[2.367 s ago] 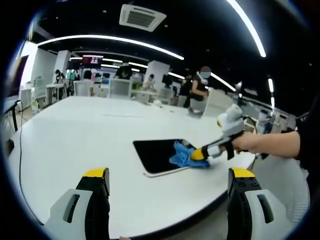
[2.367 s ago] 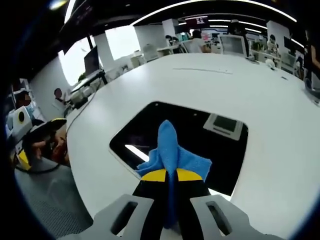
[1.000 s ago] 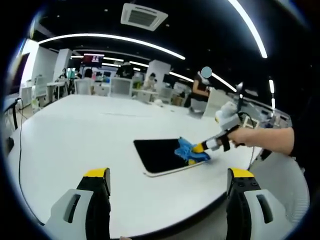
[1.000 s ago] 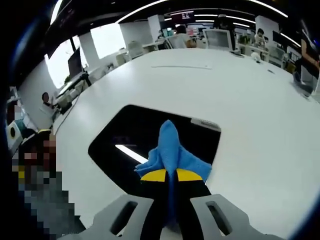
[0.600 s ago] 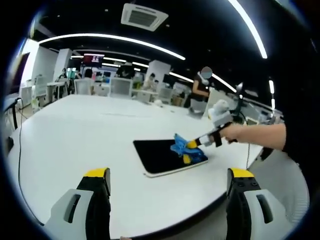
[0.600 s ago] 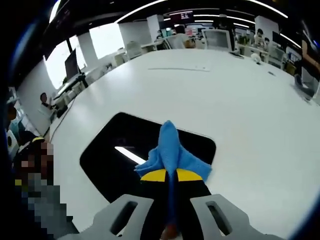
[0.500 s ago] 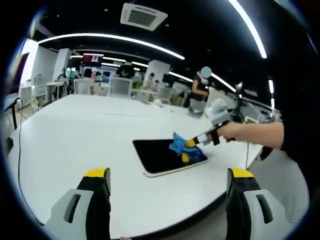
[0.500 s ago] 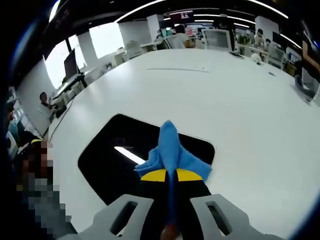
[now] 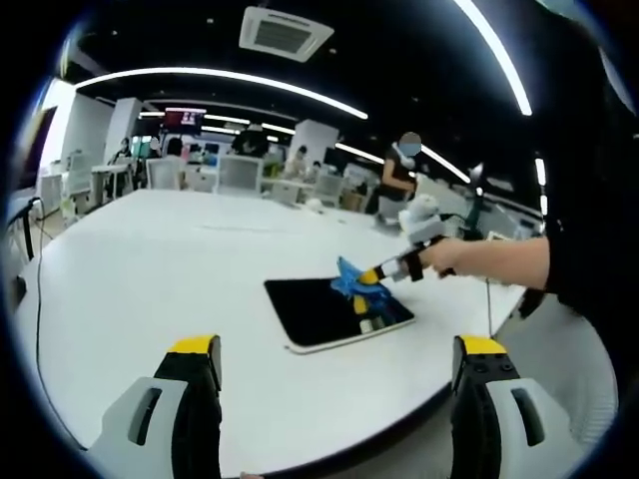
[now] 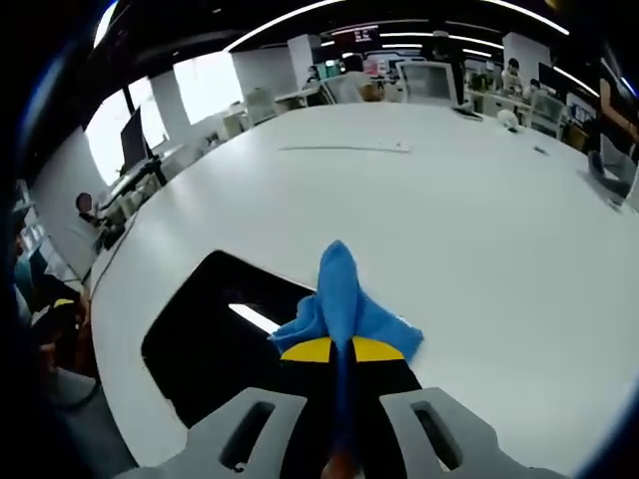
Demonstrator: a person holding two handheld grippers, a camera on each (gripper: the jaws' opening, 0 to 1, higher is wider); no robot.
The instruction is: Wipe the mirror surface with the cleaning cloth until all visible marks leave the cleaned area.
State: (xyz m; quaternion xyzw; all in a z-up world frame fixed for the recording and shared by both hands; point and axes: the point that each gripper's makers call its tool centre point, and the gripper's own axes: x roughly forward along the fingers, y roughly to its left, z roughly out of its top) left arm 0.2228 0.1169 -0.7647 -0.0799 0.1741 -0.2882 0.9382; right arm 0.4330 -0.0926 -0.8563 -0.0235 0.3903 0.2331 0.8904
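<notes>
The right gripper (image 10: 339, 349) is clamped tight on the blue cloth (image 10: 344, 299), which sticks out ahead of its yellow-tipped jaws and fans out to both sides. In the right gripper view the cloth sits at the far edge of the dark mirror (image 10: 210, 344), which lies flat on the white counter (image 10: 479, 220) and reflects a bright strip of ceiling light. In the left gripper view the mirror (image 9: 324, 311) lies near the counter's (image 9: 150, 289) near edge, and the right gripper (image 9: 369, 276), held by a person's hand (image 9: 439, 257), presses the cloth (image 9: 351, 281) onto the mirror's far right part. The left gripper (image 9: 334, 349) hangs well short of the mirror, its jaws spread wide and holding nothing.
</notes>
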